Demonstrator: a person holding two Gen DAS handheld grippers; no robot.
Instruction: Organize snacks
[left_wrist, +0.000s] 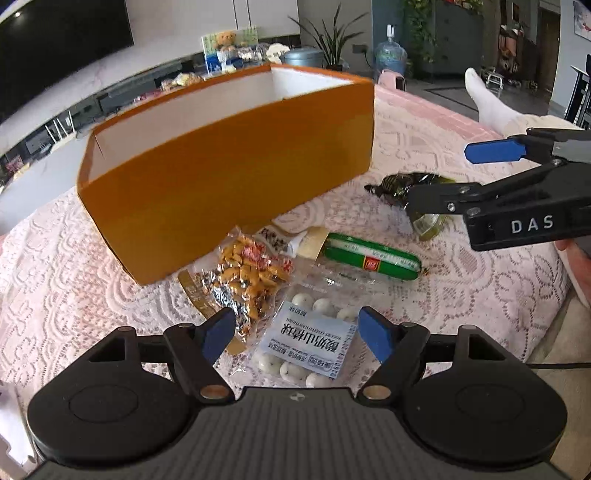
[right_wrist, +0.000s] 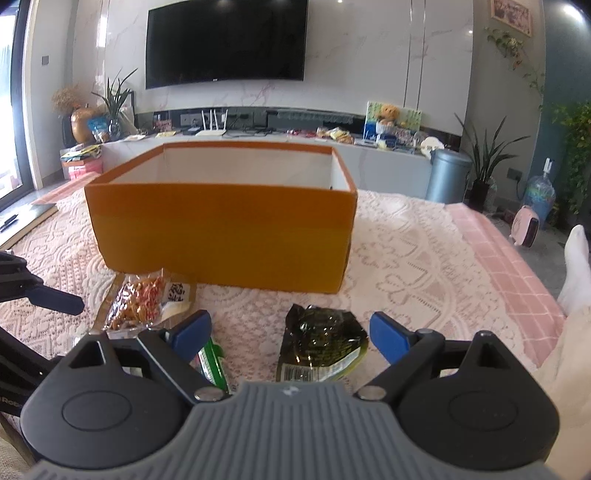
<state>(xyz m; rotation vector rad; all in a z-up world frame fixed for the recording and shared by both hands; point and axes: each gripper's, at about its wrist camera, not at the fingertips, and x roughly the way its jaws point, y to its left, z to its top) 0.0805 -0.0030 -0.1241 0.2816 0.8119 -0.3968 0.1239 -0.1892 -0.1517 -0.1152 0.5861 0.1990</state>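
Orange box (left_wrist: 229, 173), one; snack packets beside it, four; both hand-held grippers, left (left_wrist: 297, 334) and right (right_wrist: 290, 334), agape, empty.

Wall: white marble panels (right_wrist: 351, 55), a black television (right_wrist: 226, 42) is mounted | Furniture: a long low console (right_wrist: 388, 162) is set below | Floor: grey, a blue-grey bin (right_wrist: 447, 175) and potted plants (right_wrist: 484, 158) are placed | Light: daylight is admitted through a window (right_wrist: 9, 122) at left
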